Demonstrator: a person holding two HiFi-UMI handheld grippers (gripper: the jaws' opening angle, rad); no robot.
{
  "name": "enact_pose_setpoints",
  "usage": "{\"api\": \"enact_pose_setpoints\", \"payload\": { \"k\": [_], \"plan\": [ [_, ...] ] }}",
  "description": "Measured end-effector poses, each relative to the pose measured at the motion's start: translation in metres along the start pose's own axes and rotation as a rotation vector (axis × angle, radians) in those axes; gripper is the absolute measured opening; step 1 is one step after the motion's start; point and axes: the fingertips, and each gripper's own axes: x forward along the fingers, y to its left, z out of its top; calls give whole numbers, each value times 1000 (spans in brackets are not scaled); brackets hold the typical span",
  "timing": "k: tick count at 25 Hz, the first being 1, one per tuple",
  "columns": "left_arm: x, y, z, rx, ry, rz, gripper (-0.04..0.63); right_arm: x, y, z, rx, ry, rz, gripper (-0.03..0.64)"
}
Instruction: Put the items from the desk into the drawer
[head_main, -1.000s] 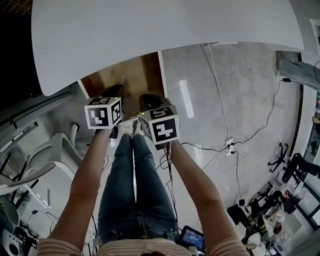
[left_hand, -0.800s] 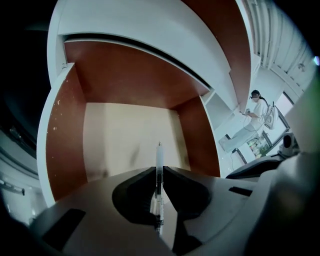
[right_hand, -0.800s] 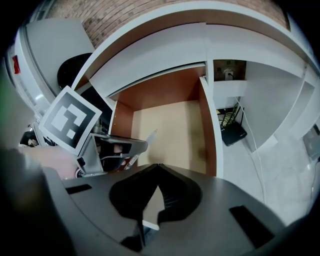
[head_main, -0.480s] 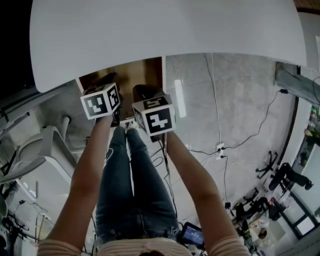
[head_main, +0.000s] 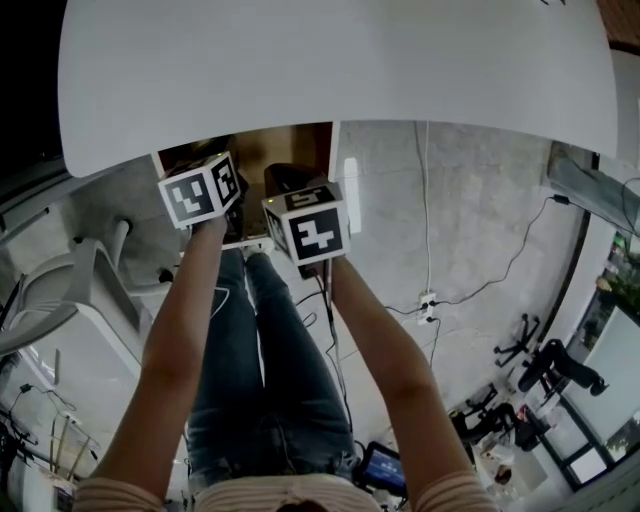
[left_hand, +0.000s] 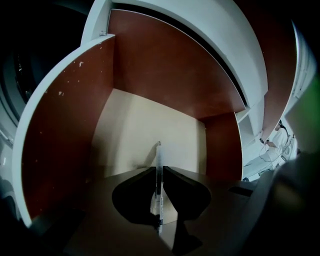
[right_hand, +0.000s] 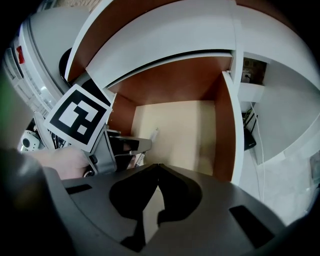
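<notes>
A white pen (left_hand: 158, 175) is clamped between the jaws of my left gripper (left_hand: 158, 168), its tip pointing forward over the pale floor of the open drawer (left_hand: 150, 125). In the right gripper view the left gripper (right_hand: 127, 145) shows at the left with the pen's tip (right_hand: 154, 133) sticking out over the drawer floor (right_hand: 185, 130). My right gripper (right_hand: 157, 166) is shut with nothing in it, just in front of the drawer. The head view shows both marker cubes, left (head_main: 200, 188) and right (head_main: 307, 222), at the drawer's mouth (head_main: 285, 145) under the white desk (head_main: 330, 70).
The drawer has brown side walls (left_hand: 60, 140) and a white front rim (right_hand: 237, 115). A white chair (head_main: 60, 310) stands at the left. Cables (head_main: 430, 260) run across the grey floor, and a power strip (head_main: 425, 305) lies to the right of the person's legs.
Both grippers have moved forward to the drawer's mouth under the desk edge. The left gripper still holds the pen.
</notes>
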Motion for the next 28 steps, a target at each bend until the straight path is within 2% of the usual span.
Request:
{"api": "enact_pose_setpoints", "payload": {
  "k": [7, 11, 15, 28],
  "plan": [
    [8, 1, -3, -2, 24, -9, 49, 5, -1, 4, -37, 3, -1, 17],
    [28, 2, -14, -25, 20, -61, 49, 11, -3, -4, -19, 24, -12, 17],
    [22, -1, -12, 11, 57, -13, 49, 12, -8, -11, -12, 41, -15, 17],
    [25, 1, -13, 40, 52, -20, 49, 13, -6, -13, -8, 45, -18, 17]
  ]
}}
